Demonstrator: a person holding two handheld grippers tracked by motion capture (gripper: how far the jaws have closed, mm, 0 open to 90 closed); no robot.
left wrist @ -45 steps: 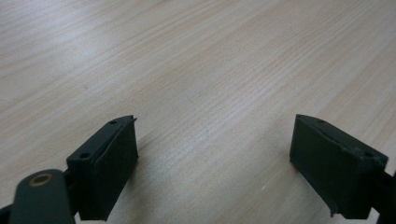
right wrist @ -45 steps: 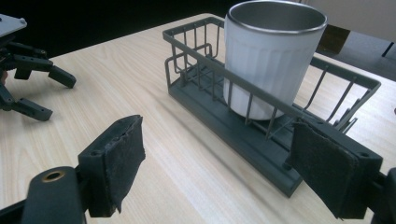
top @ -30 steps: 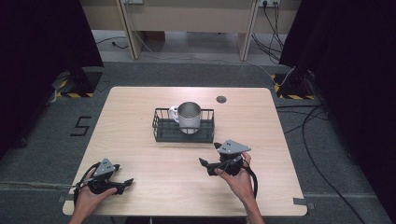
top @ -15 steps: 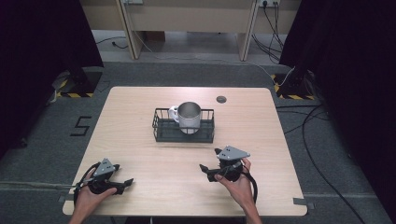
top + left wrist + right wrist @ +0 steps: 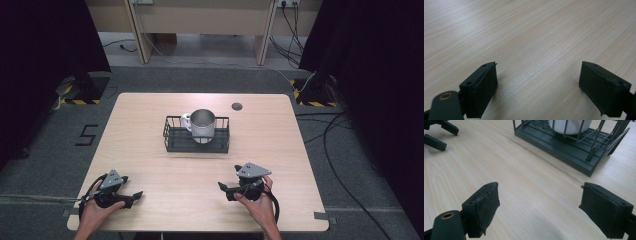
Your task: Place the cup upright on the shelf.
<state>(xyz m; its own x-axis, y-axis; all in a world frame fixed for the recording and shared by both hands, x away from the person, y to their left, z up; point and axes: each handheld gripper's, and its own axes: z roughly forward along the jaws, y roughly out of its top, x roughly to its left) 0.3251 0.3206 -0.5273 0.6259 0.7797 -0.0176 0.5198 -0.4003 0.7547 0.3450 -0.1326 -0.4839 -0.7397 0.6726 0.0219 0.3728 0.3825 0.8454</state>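
The right hand-held gripper rests low over the worktop near its front edge, jaws apart with nothing between them; they have just been opening. The left hand-held gripper sits at the front left corner area, jaws spread wide over bare wood, gripping nothing. The mug stands upright inside the wire basket, well ahead of both hand-held grippers and slightly left of the right one. In the right gripper view the basket's dark base lies ahead and to the right of the jaws, the mug's white bottom behind the wires. Open wood separates both hand-held grippers from the basket. A small dark disc lies beyond the basket, near the far edge.
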